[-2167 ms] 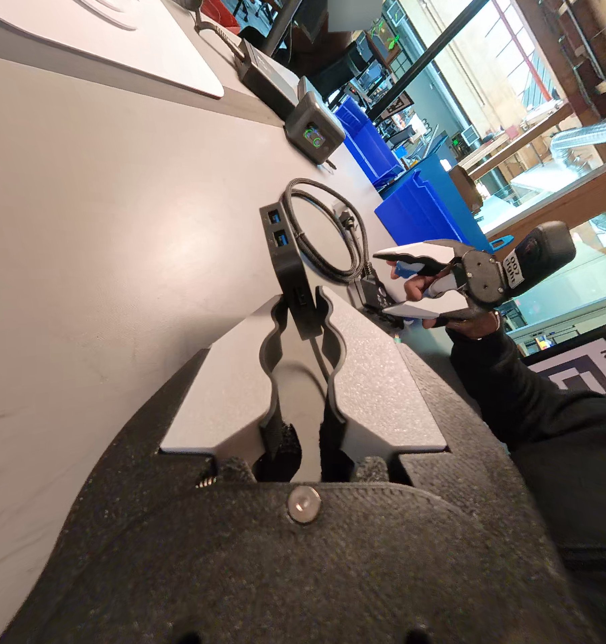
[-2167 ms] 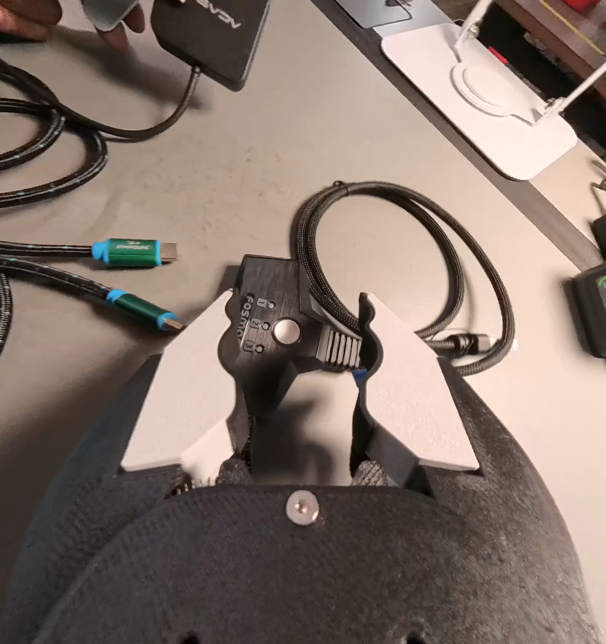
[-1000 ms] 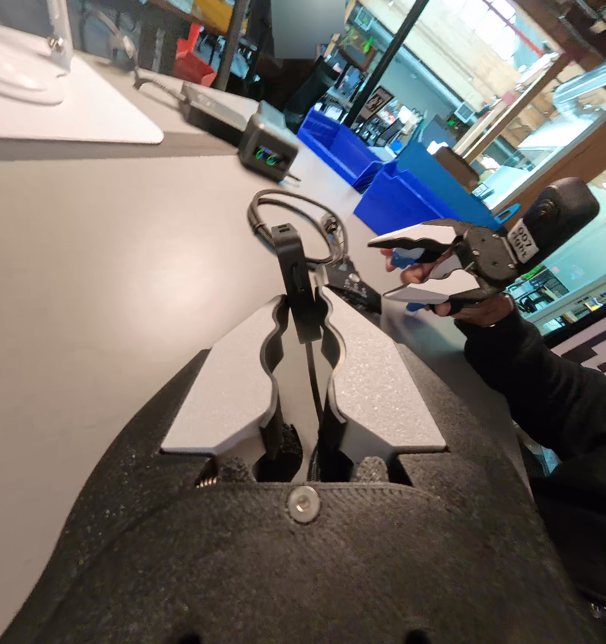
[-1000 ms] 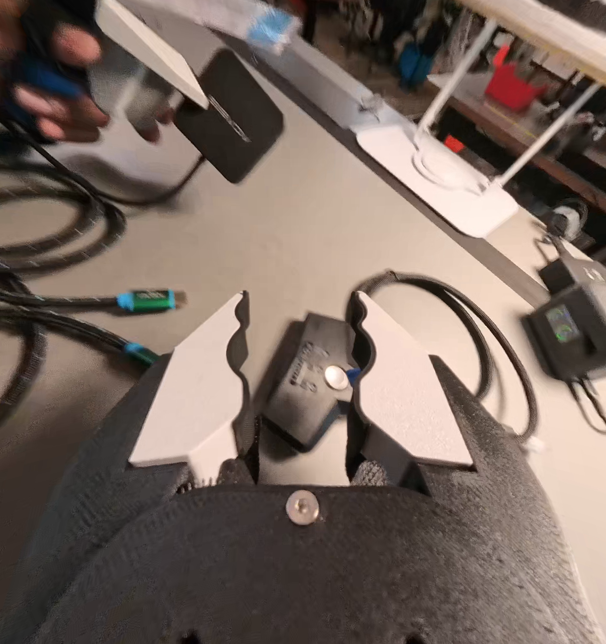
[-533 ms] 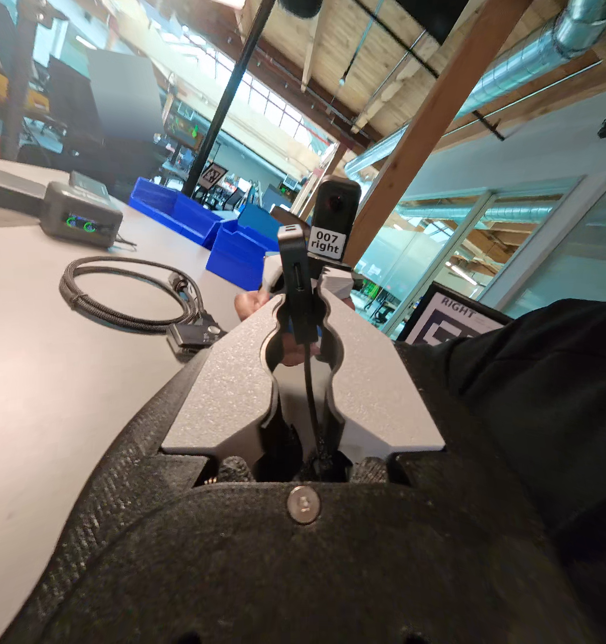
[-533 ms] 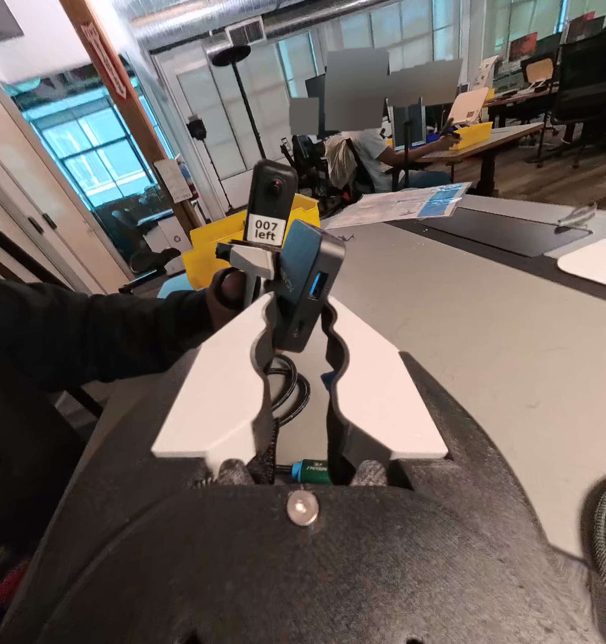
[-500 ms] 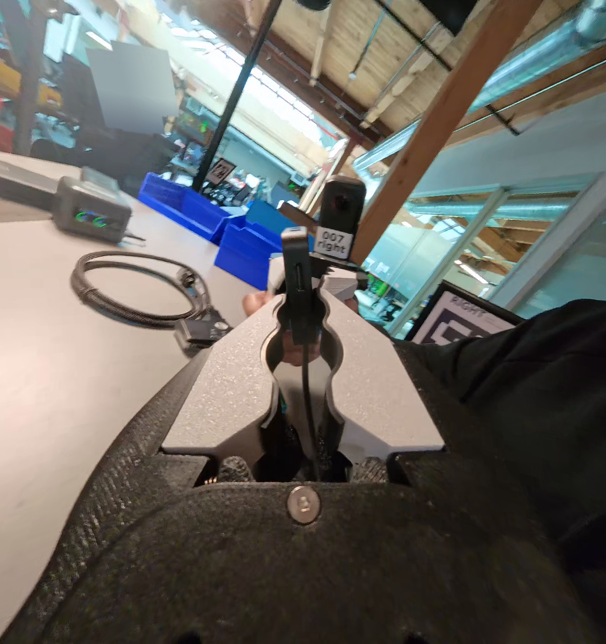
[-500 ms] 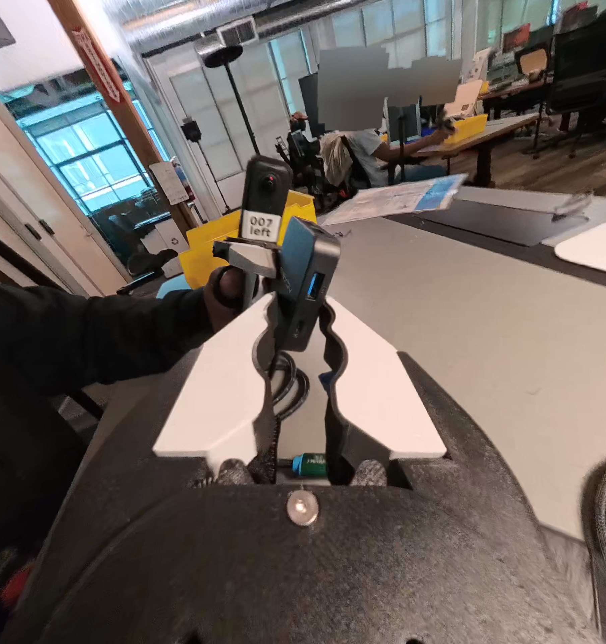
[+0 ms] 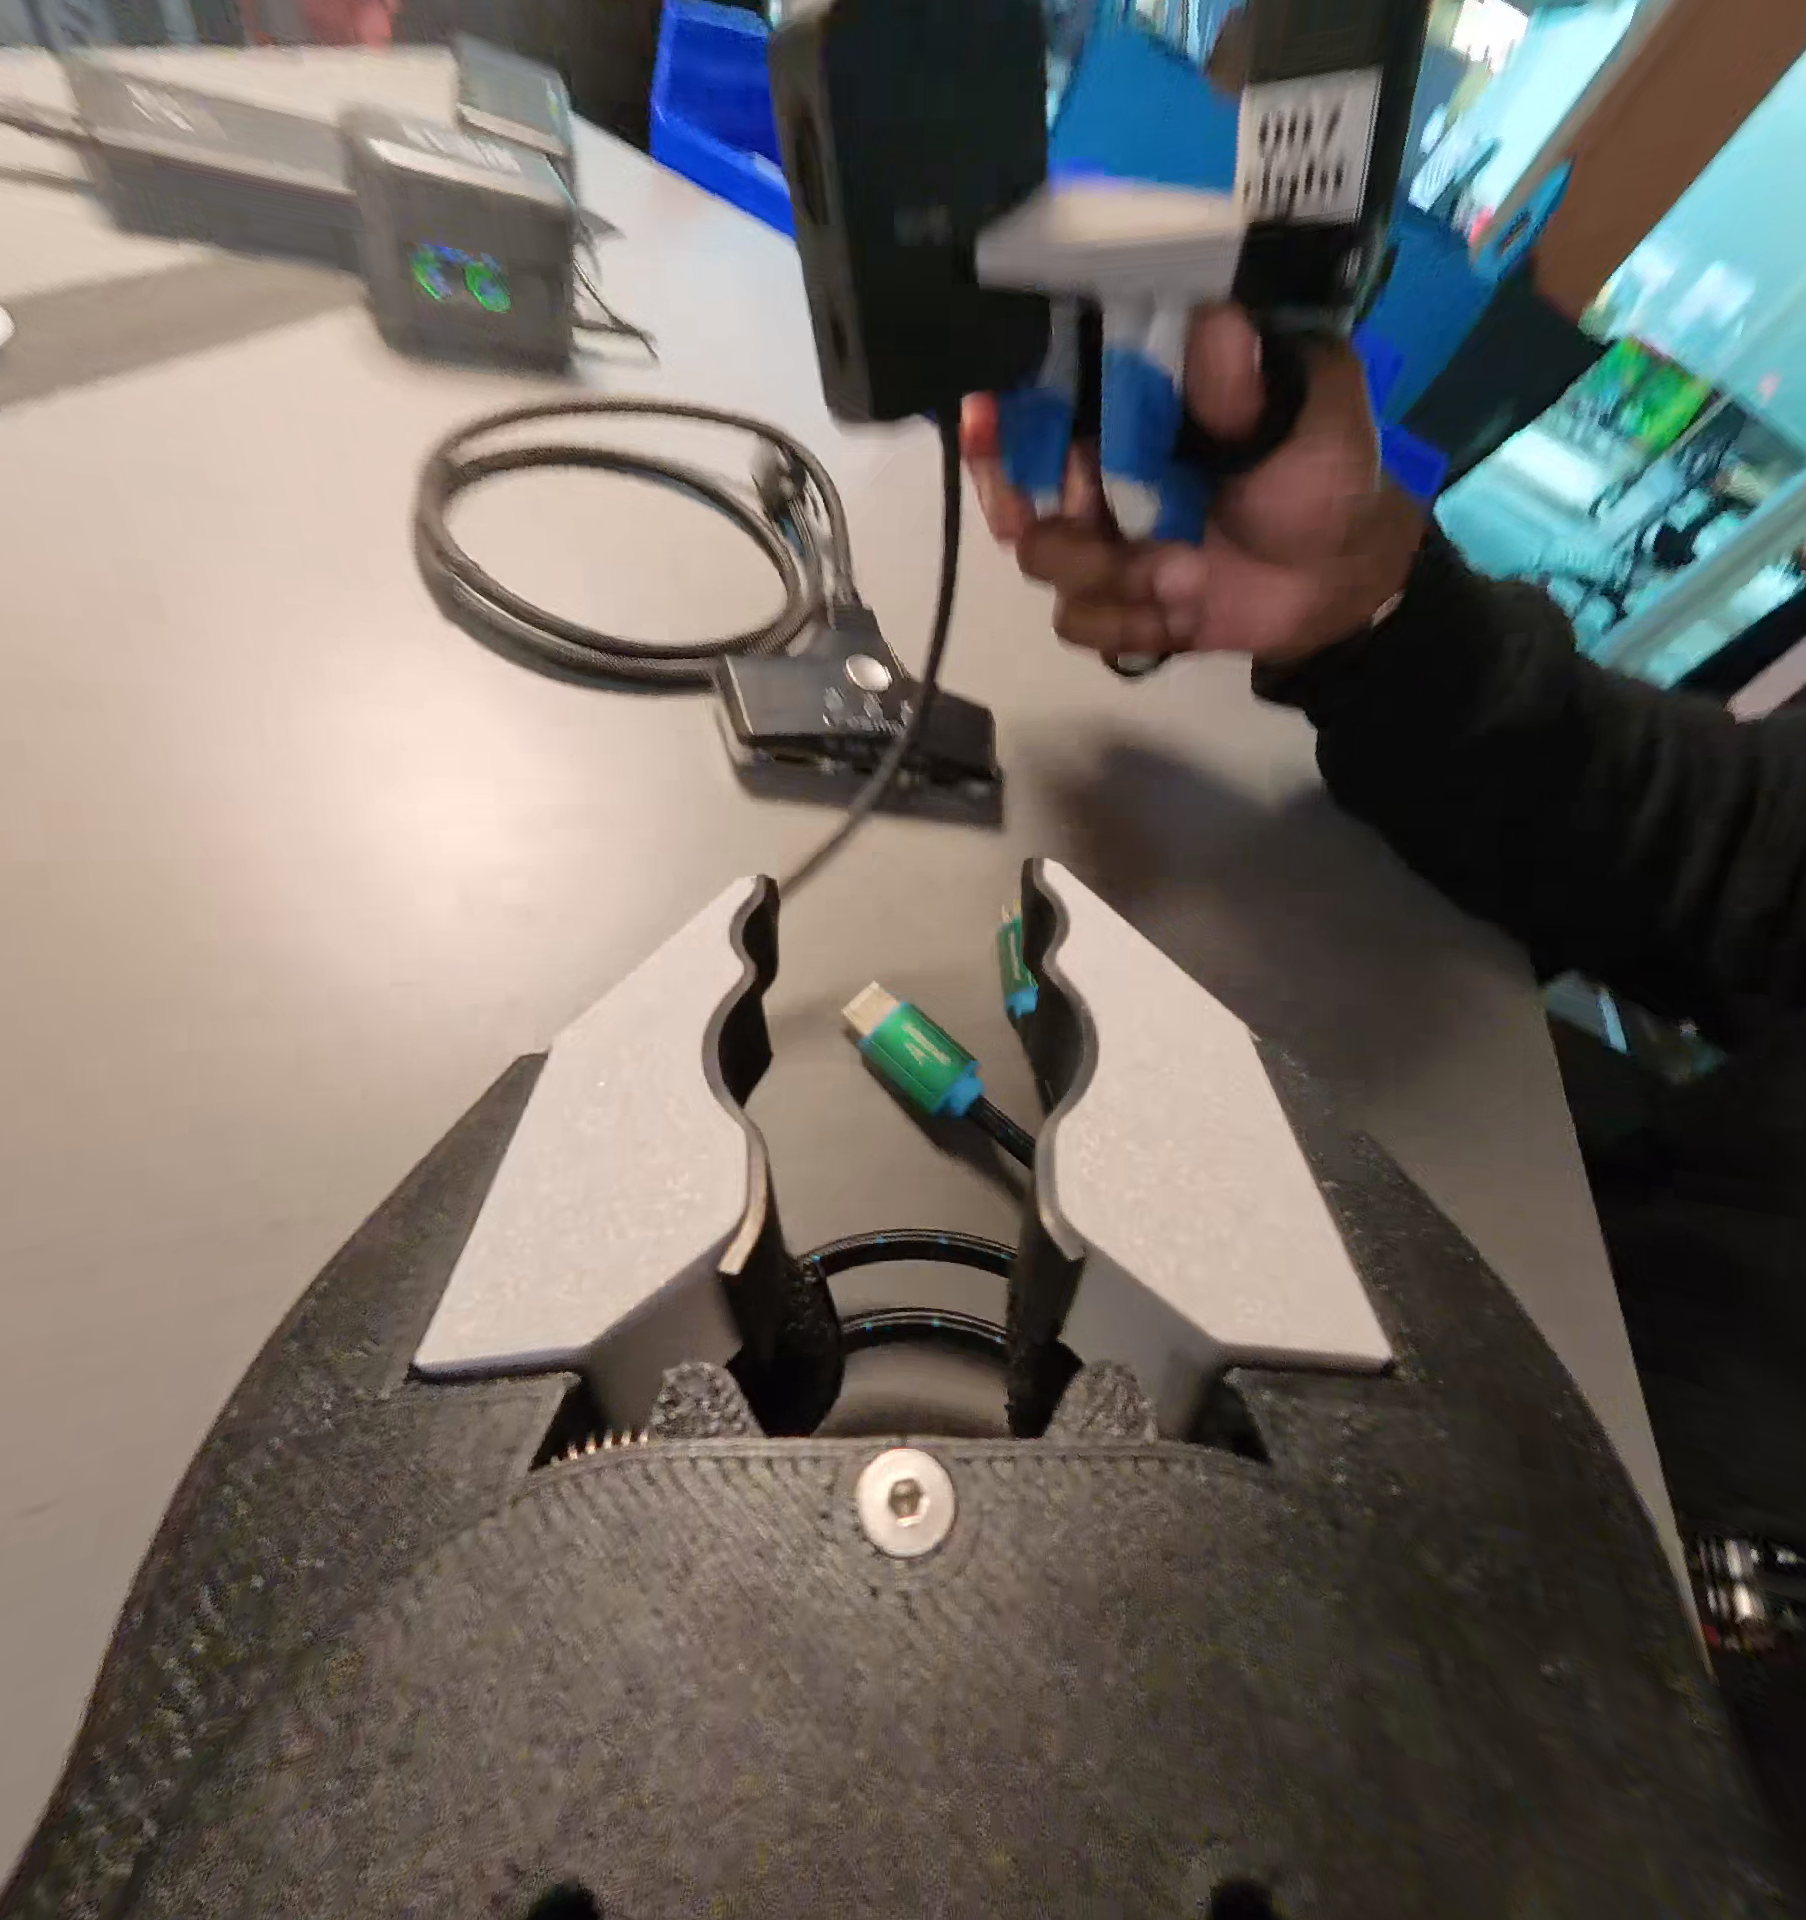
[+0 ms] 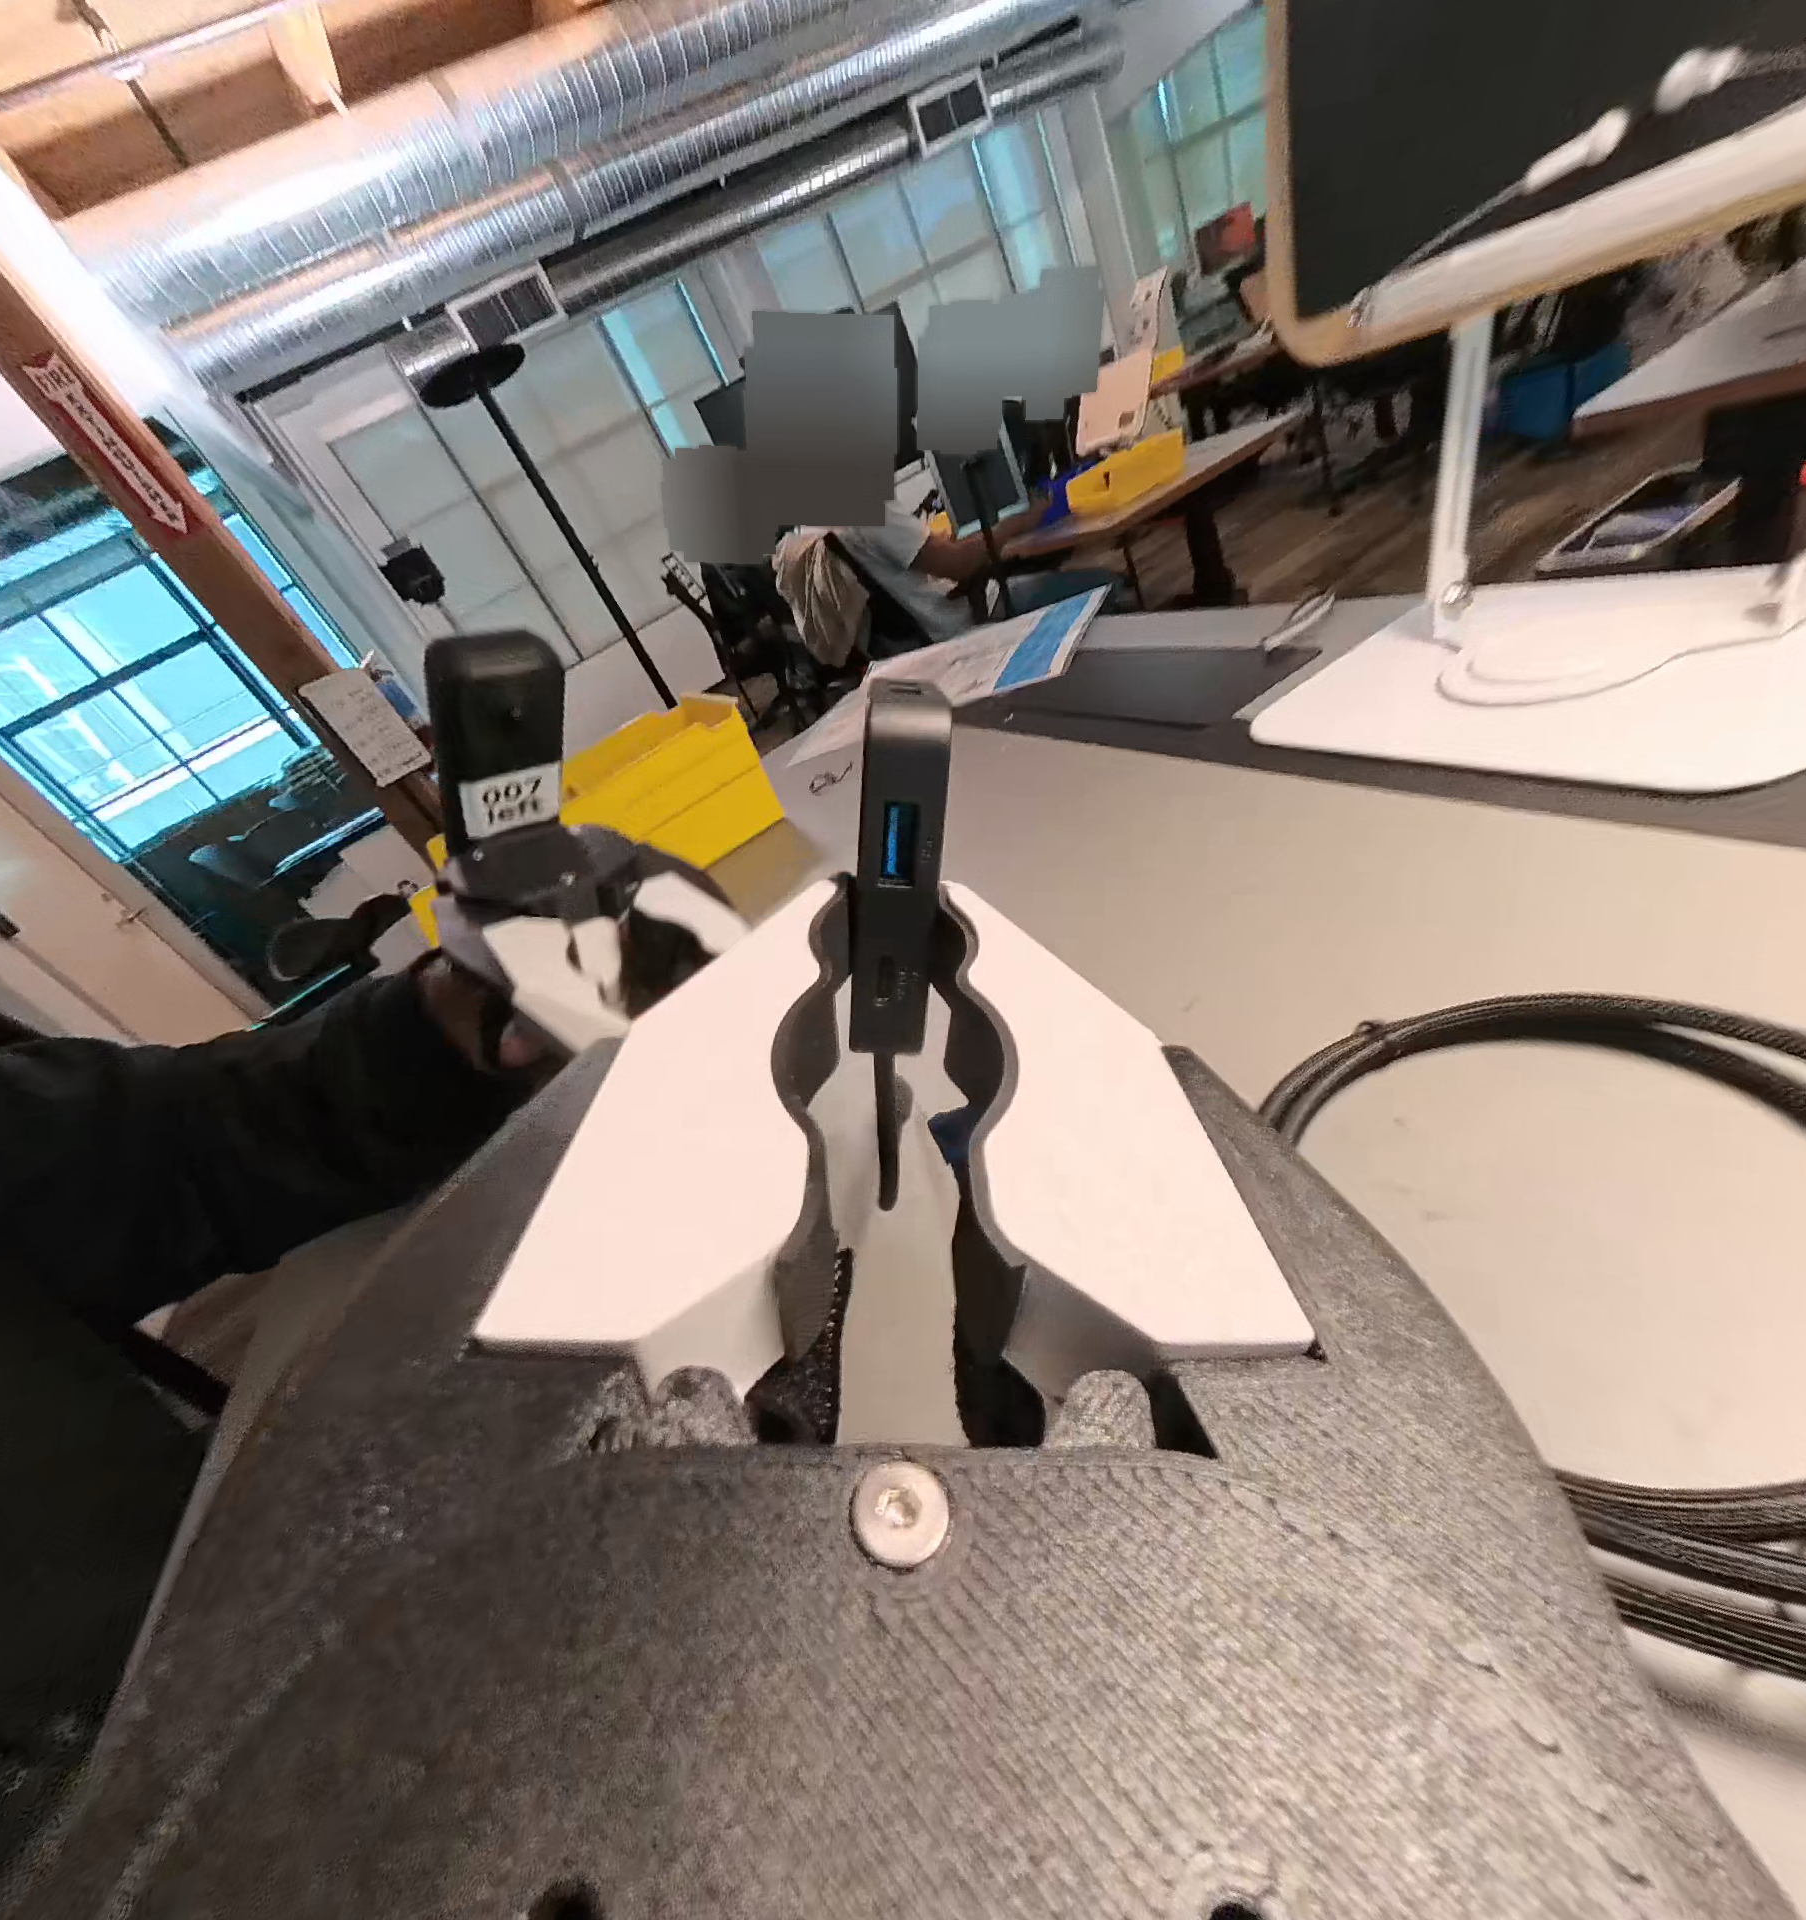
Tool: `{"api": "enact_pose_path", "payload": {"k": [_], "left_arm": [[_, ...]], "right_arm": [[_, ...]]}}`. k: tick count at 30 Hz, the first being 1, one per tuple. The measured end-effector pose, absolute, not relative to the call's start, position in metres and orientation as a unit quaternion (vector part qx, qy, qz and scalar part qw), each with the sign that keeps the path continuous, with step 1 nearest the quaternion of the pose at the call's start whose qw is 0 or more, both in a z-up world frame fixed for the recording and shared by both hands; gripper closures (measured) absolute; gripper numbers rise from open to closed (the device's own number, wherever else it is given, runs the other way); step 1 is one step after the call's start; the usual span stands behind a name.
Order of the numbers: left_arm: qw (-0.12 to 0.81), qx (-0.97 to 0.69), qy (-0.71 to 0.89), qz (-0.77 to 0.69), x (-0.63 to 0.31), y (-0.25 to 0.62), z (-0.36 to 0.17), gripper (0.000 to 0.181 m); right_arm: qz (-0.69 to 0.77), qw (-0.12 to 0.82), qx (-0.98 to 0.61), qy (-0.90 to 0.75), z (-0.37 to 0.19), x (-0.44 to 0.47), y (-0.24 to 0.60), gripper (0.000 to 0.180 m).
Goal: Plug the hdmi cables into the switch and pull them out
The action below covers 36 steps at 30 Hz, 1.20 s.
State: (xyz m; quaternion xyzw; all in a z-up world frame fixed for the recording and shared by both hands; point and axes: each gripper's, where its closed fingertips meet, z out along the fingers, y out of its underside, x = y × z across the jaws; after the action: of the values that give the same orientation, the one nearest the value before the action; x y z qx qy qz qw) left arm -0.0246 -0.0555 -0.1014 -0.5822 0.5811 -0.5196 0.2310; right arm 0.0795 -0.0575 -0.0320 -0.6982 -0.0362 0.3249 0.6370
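The left claw (image 9: pixel 899 883) hangs apart and empty over the green HDMI plug (image 9: pixel 909 1049) on the tabletop (image 9: pixel 203 831); the HDMI switch (image 9: pixel 857 727) lies just beyond. The right claw (image 10: pixel 894 904) is clamped on a black USB hub (image 10: pixel 899 862) held aloft. Its dangling cord (image 9: pixel 930 582) crosses the switch and may drag it.

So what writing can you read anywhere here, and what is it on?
I don't copy out writing, so here is only what bears it.
White sticker on the left tool: readable.
Red sign on the wooden post: readable.
Green plug: print too small.
Switch: marks blurred.
Label on the right tool: blurred.
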Motion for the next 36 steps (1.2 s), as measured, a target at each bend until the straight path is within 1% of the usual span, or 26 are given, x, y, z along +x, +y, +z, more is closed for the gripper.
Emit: {"api": "enact_pose_path", "payload": {"k": [3, 6, 8, 10, 16, 18, 20, 29, 34, 36], "left_arm": [[0.22, -0.598, 0.626, -0.449, -0.024, -0.071, -0.129, 0.135], [0.227, -0.615, 0.667, -0.354, -0.028, -0.075, -0.157, 0.14], [0.248, -0.626, 0.672, -0.307, -0.029, -0.071, -0.167, 0.144], [0.257, -0.628, 0.672, -0.296, -0.028, -0.074, -0.167, 0.144], [0.266, -0.611, 0.689, -0.284, -0.026, -0.081, -0.17, 0.144], [0.267, -0.601, 0.696, -0.288, -0.026, -0.081, -0.172, 0.141], [0.266, -0.587, 0.703, -0.302, -0.024, -0.082, -0.171, 0.143], [0.251, -0.512, 0.753, -0.328, -0.036, -0.072, -0.171, 0.146], [0.22, -0.494, 0.767, -0.345, -0.052, -0.064, -0.168, 0.147], [0.229, -0.503, 0.761, -0.339, -0.052, -0.059, -0.162, 0.147]], "right_arm": [[0.306, 0.654, -0.691, -0.024, -0.027, 0.093, -0.059, 0.165], [0.281, 0.649, -0.707, -0.003, -0.035, 0.102, -0.055, 0.166], [0.27, 0.64, -0.719, 0.015, -0.043, 0.107, -0.052, 0.166], [0.269, 0.635, -0.723, 0.036, -0.049, 0.111, -0.049, 0.166], [0.277, 0.612, -0.732, 0.113, -0.065, 0.126, -0.045, 0.166], [0.291, 0.608, -0.726, 0.137, -0.068, 0.13, -0.044, 0.166], [0.299, 0.611, -0.719, 0.147, -0.068, 0.132, -0.044, 0.166], [0.299, 0.631, -0.701, 0.148, -0.06, 0.128, -0.043, 0.166], [0.308, 0.64, -0.691, 0.134, -0.053, 0.119, -0.043, 0.166], [0.311, 0.64, -0.692, 0.125, -0.053, 0.114, -0.043, 0.166]]}}
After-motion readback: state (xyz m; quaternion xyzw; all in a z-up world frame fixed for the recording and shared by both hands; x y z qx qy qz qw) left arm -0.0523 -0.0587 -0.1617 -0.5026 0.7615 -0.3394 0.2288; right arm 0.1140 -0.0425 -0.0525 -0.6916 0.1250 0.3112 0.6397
